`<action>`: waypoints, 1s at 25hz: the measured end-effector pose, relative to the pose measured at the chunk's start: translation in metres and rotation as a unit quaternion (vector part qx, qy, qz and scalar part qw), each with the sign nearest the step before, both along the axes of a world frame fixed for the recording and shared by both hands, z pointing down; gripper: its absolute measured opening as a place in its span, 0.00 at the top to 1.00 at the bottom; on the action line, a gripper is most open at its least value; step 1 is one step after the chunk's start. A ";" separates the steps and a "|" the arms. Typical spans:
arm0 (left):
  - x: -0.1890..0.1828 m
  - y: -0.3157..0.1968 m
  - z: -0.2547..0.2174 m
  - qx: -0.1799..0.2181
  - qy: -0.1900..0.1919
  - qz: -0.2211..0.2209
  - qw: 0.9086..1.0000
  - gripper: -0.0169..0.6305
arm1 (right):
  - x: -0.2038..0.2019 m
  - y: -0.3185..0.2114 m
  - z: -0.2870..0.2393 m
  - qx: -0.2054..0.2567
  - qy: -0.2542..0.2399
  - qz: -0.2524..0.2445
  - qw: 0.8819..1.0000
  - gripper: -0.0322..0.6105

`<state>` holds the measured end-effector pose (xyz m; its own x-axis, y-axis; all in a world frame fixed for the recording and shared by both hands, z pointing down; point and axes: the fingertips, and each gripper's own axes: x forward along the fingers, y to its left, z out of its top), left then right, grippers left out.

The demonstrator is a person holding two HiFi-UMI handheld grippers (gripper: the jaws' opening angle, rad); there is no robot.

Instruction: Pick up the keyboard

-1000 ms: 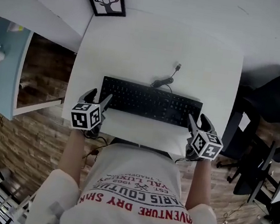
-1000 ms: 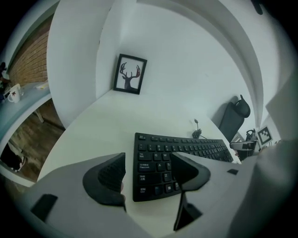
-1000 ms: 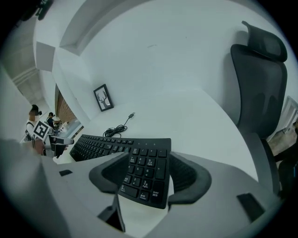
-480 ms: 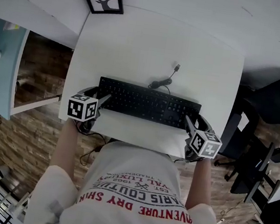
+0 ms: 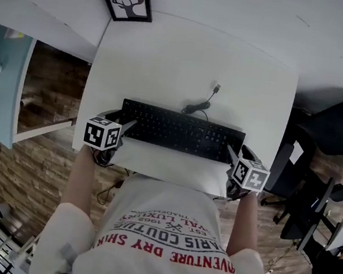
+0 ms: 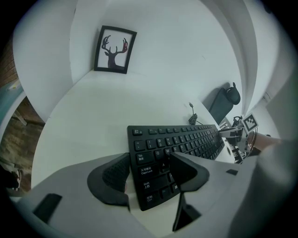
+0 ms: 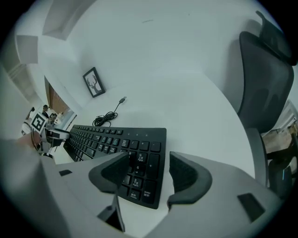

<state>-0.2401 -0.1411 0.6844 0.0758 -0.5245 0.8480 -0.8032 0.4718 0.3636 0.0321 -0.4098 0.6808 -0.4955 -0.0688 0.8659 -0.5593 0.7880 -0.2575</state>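
The left gripper [image 5: 121,120] was closing, jaws astride the left end of the keyboard [image 5: 182,131] (pads not pressing); the right gripper [image 5: 239,151] stood spread astride the right end. The keyboard lay flat near the front edge of the white table [image 5: 188,59], its cable [image 5: 198,107] coiled behind it.

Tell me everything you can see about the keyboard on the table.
The keyboard is black and plastic-looking, with white-lettered keys and a number pad at its right end. It lies flat on the white table, near the person's edge. Its black cable coils behind it, plug unconnected. The left gripper straddles its left end, jaws closing; the right gripper, jaws open, straddles its right end. Neither presses it.
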 end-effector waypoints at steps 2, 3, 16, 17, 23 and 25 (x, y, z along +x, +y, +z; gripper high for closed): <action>0.000 -0.001 0.000 -0.001 0.000 0.004 1.000 0.53 | 0.000 0.001 0.003 -0.023 -0.008 0.007 1.000 0.54; 0.000 -0.001 0.000 -0.002 -0.001 0.005 1.000 0.53 | -0.001 0.001 0.003 -0.034 -0.014 0.009 0.999 0.54; -0.003 0.001 0.002 -0.004 0.033 0.011 0.999 0.56 | -0.005 0.002 0.006 -0.055 -0.018 -0.002 0.998 0.54; -0.003 0.001 0.002 0.001 0.034 0.002 0.999 0.57 | -0.005 0.003 0.005 -0.053 -0.019 -0.003 0.998 0.54; 0.001 0.001 -0.006 0.000 0.009 0.005 1.000 0.58 | 0.006 0.010 -0.006 -0.043 -0.016 0.003 0.999 0.55; 0.004 0.002 -0.012 0.002 0.001 0.010 1.000 0.58 | 0.010 0.012 -0.012 -0.035 -0.019 0.004 0.999 0.55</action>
<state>-0.2359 -0.1394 0.6725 0.0887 -0.5267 0.8454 -0.8117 0.4537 0.3679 0.0425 -0.3975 0.6684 -0.5278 -0.0130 0.8493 -0.5547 0.7624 -0.3331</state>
